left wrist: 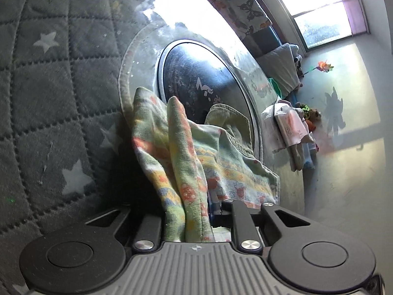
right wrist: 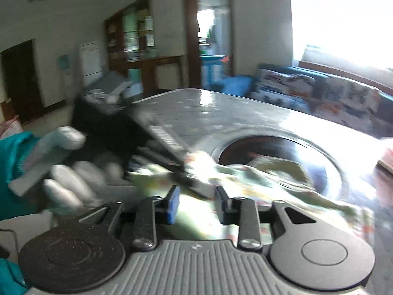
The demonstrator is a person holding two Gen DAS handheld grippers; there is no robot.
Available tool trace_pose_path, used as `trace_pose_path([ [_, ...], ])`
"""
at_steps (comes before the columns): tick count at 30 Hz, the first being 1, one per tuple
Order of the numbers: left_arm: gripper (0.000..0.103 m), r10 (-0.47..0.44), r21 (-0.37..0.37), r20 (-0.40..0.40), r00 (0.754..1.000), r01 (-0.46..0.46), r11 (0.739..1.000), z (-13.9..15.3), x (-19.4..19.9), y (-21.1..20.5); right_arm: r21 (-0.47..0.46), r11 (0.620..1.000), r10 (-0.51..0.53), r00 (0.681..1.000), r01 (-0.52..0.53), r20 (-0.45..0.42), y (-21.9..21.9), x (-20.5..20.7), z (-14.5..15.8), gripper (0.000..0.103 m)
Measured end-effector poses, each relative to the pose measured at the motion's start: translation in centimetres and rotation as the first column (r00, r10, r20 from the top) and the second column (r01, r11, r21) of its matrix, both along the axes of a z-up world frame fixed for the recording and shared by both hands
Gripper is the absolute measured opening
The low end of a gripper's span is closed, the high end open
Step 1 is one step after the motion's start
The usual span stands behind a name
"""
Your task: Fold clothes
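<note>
A small patterned garment point(left wrist: 196, 162) in pale green, yellow and orange hangs bunched from my left gripper point(left wrist: 196, 211), which is shut on a fold of it. An olive corduroy piece point(left wrist: 228, 120) lies behind it on the glossy table point(left wrist: 196, 24). In the blurred right wrist view my right gripper point(right wrist: 196, 204) is open, just above the same garment point(right wrist: 245, 186). The left gripper point(right wrist: 172, 152), held by a white-gloved hand point(right wrist: 66, 172), pinches the cloth right in front of it.
The table has a dark round inset point(left wrist: 203, 83). A grey quilted star cover point(left wrist: 49, 98) fills the left. A stack of folded clothes point(left wrist: 292, 130) sits at the table's far edge. A sofa with patterned cushions point(right wrist: 319, 98) stands behind the table.
</note>
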State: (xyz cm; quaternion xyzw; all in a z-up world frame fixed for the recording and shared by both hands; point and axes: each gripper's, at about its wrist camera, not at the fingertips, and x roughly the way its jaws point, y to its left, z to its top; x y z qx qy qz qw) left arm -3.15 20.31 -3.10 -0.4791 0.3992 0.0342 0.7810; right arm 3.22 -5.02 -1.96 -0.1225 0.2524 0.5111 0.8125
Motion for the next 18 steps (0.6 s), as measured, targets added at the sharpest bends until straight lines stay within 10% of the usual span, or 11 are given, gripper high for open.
trace_pose_path([
  [10,0.018,-0.011,0.062,-0.008,1.000,0.012,0.998,0.3,0.5,-0.5,-0.049,0.910,-0.413,0.910,0.411,-0.038,-7.1,10.2,-2.4,0.056],
  [18,0.018,-0.022,0.101,-0.021,1.000,0.024,0.995,0.7,0.9,-0.8,-0.050,0.881,-0.471,0.863,0.470,-0.181,-9.2,13.7,-5.3,0.059],
])
